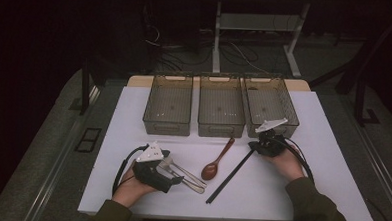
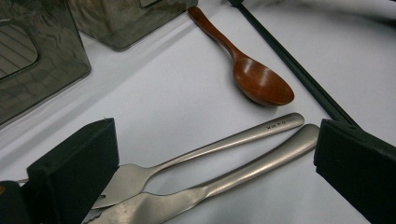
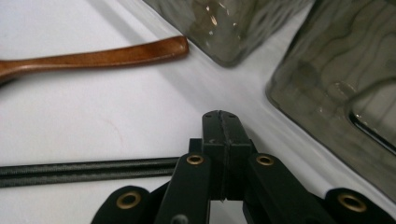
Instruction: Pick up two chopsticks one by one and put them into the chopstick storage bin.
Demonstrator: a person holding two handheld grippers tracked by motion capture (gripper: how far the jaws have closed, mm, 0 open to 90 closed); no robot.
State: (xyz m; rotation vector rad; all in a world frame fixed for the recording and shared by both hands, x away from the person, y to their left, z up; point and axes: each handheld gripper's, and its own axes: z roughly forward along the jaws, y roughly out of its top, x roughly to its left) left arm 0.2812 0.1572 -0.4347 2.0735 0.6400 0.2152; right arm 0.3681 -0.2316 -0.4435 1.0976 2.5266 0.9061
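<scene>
A steel fork point(image 2: 205, 150) and a steel knife point(image 2: 243, 173) lie side by side on the white table. My left gripper point(image 2: 210, 154) stands open, one black pad on each side of them, not pressing. In the high view this left gripper point(image 1: 173, 177) sits at the front left over the fork point(image 1: 188, 176). A brown wooden spoon point(image 1: 217, 160) lies mid-table, bowl toward me. Black chopsticks point(image 1: 230, 174) run diagonally from the front up to my right gripper point(image 1: 256, 145). The right gripper point(image 3: 220, 116) is shut, pads together, and the chopsticks point(image 3: 84, 171) pass under its left link.
Three translucent grey bins point(image 1: 167, 123) point(image 1: 220, 127) point(image 1: 289, 112) stand in a row at the back of the table. The right gripper sits just in front of the rightmost bin point(image 3: 327, 93). Each gripper trails a black cable point(image 1: 121, 165).
</scene>
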